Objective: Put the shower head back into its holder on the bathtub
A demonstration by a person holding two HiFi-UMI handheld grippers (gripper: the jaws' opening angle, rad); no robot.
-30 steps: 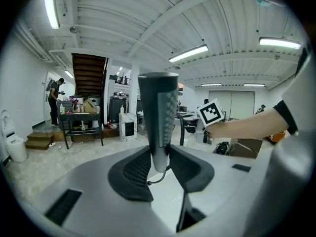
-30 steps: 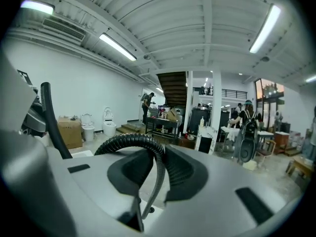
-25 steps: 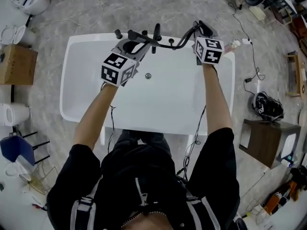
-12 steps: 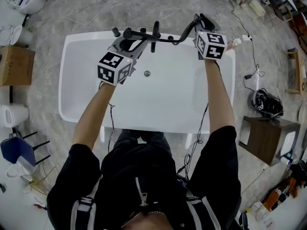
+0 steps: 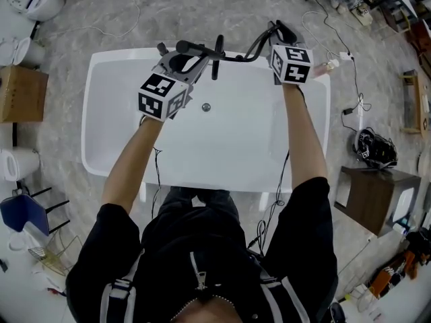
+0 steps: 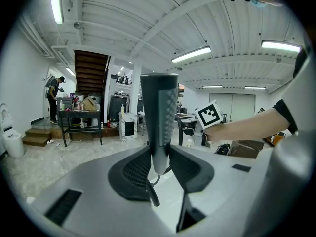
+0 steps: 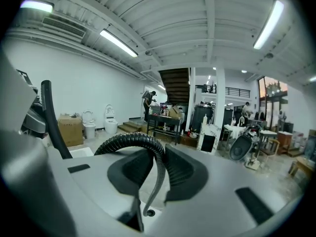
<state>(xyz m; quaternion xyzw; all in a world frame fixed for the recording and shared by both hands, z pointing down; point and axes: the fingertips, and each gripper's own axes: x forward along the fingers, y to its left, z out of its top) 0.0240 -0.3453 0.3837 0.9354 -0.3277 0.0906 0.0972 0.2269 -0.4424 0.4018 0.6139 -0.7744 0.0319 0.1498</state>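
Note:
The black shower head (image 5: pixel 186 46) hangs over the far rim of the white bathtub (image 5: pixel 94 113), beside the black tap fittings (image 5: pixel 219 48). My left gripper (image 5: pixel 180 60) is shut on its handle; in the left gripper view the grey handle (image 6: pixel 159 117) stands upright between the pads of the left gripper (image 6: pixel 159 164). My right gripper (image 5: pixel 279 31) is shut on the black ribbed hose (image 5: pixel 254 46), which arches through the right gripper (image 7: pixel 157 169) as a hose loop (image 7: pixel 143 141). The tub drain (image 5: pixel 206 106) lies below both.
A cardboard box (image 5: pixel 23 89) and toilets (image 5: pixel 37 2) stand left of the tub. A small wooden table (image 5: pixel 377 197) and a black bag (image 5: pixel 376 148) are on the right, with cables on the floor. A blue chair (image 5: pixel 23 207) sits near left.
Both grippers have edged slightly toward the tub's far rim, carrying the shower head and hose along. Both grips look the same.

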